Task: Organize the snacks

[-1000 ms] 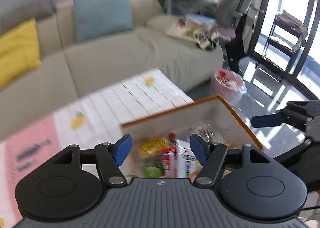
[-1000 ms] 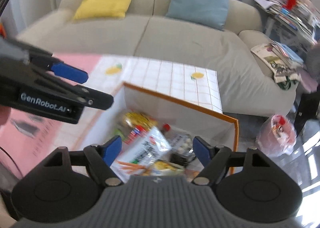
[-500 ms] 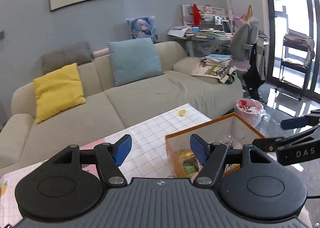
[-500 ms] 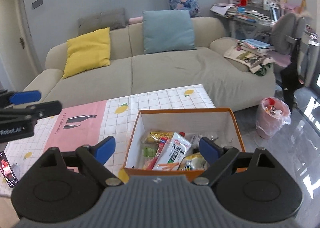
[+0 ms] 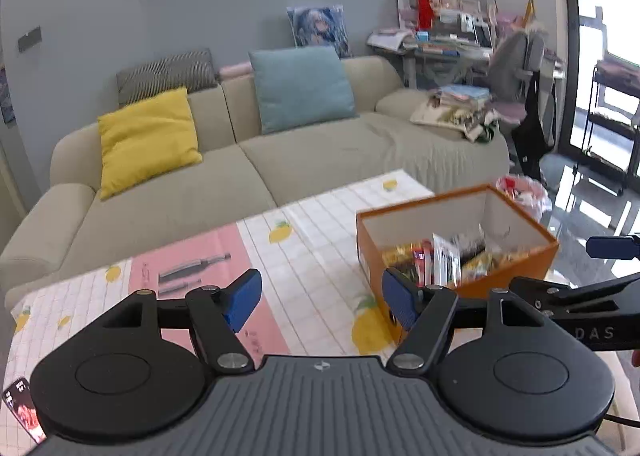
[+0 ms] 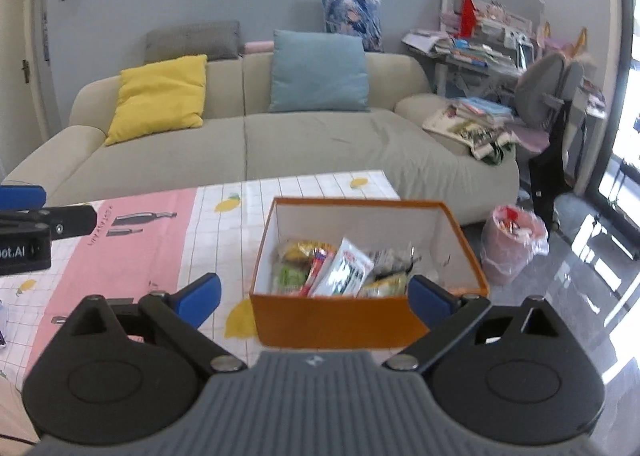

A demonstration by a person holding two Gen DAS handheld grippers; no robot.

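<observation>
The snacks [image 6: 340, 266] lie packed together inside an orange box [image 6: 332, 322] with white inner walls. Among them show a white packet with dark print [image 6: 345, 270], a yellow wrapper [image 6: 306, 248], a green one [image 6: 289, 276] and a red-striped one [image 6: 318, 268]; finer detail is blurred. The box stands on the right part of a table [image 6: 136, 240], near its right edge, on a cloth of white squares with lemon prints and a pink panel.

The right gripper [image 6: 314, 294] hangs just in front of the box's near wall, its blue-padded fingers [image 6: 200, 294] spread wide, nothing between them. The left gripper [image 5: 320, 300] is over the table to the left of the box, fingers [image 5: 242, 300] likewise apart and holding nothing. Each gripper shows at the edge of the other's view.

A phone [image 5: 22, 410] lies at the table's near left corner. Behind the table stands a beige sofa [image 6: 312, 144] with a yellow cushion [image 6: 160, 96] and a blue cushion [image 6: 320, 70]. To the right of the table, on the glossy floor, stands a pink-bagged bin [image 6: 514, 244].
</observation>
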